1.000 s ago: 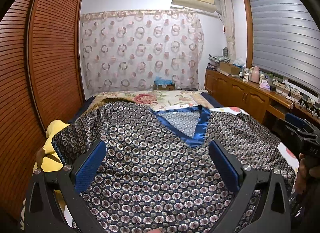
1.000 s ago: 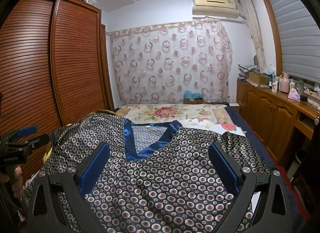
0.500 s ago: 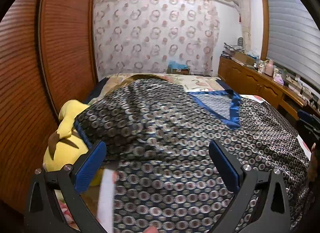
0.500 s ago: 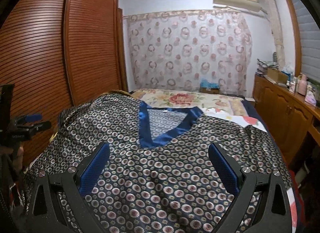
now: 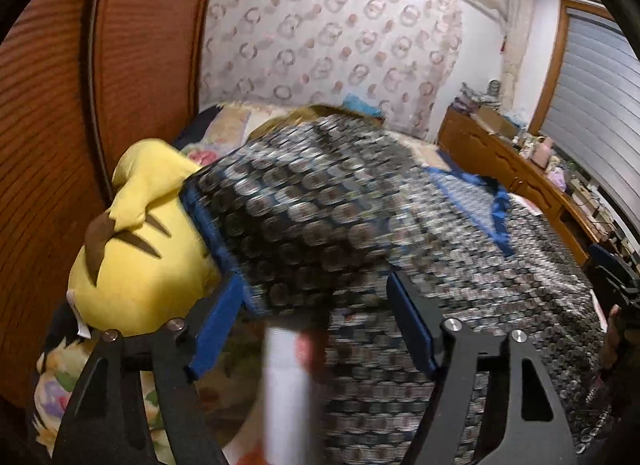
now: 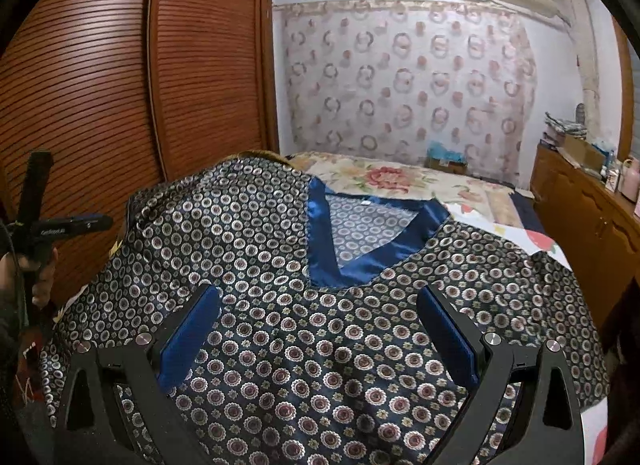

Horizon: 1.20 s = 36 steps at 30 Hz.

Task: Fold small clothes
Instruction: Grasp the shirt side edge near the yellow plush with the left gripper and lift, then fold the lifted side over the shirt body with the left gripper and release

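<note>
Much of your left view is motion-blurred, left gripper (image 5: 312, 329) jaws closing at the patterned shirt's (image 6: 280, 265) sleeve edge beside the yellow plush (image 5: 140, 233), right gripper (image 6: 320, 341) jaws spread above the shirt.

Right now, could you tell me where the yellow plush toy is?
In the left wrist view, the yellow plush toy lies at the bed's left edge beside the wooden wardrobe, with the patterned shirt's blue-trimmed sleeve draped against it.
</note>
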Tool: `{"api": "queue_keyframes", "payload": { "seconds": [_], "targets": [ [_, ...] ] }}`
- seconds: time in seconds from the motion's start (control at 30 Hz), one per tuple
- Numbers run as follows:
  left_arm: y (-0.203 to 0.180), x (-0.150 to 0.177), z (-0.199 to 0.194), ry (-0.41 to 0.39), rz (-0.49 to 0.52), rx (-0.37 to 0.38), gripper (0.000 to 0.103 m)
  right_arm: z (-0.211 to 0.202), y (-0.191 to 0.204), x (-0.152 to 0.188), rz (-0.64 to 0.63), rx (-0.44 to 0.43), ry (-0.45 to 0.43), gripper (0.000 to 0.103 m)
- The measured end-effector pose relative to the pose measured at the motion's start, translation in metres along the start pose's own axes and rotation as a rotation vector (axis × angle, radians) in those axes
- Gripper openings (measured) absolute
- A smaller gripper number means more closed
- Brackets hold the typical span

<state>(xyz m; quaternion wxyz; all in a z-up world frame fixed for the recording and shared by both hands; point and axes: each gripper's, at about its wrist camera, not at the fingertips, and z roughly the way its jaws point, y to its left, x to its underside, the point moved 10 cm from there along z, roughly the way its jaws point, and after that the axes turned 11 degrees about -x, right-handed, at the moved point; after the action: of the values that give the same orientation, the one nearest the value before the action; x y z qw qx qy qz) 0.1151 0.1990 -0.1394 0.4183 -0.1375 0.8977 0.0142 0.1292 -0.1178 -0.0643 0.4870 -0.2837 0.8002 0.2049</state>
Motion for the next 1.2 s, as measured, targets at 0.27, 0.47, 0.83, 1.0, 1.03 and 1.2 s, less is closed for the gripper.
{"api": "queue_keyframes", "payload": {
  "seconds": [0.27,0.47,0.83,1.0,1.03,1.2],
  "targets": [
    [0.03,0.007,0.043,0.088,-0.069,0.051,0.072,0.007,-0.006,-0.004,0.009,-0.024,0.032,0.099],
    [0.033,0.014,0.067,0.157,-0.147,0.139,0.072,0.007,-0.002,-0.005,-0.008,-0.027,0.031,0.099],
    [0.03,0.007,0.076,0.152,-0.215,0.284,0.036,0.032,0.011,-0.012,-0.047,-0.069,0.055,0.099],
    [0.03,0.006,0.068,0.119,-0.186,0.269,0.004,0.034,0.017,-0.009,-0.052,-0.084,0.057,0.099],
    [0.032,0.003,0.064,0.106,-0.177,0.248,0.004,0.035,0.017,-0.008,-0.054,-0.082,0.059,0.099],
    [0.037,-0.022,0.023,0.007,-0.142,0.193,0.003,0.032,0.014,-0.008,-0.048,-0.075,0.05,0.099]
  ]
}}
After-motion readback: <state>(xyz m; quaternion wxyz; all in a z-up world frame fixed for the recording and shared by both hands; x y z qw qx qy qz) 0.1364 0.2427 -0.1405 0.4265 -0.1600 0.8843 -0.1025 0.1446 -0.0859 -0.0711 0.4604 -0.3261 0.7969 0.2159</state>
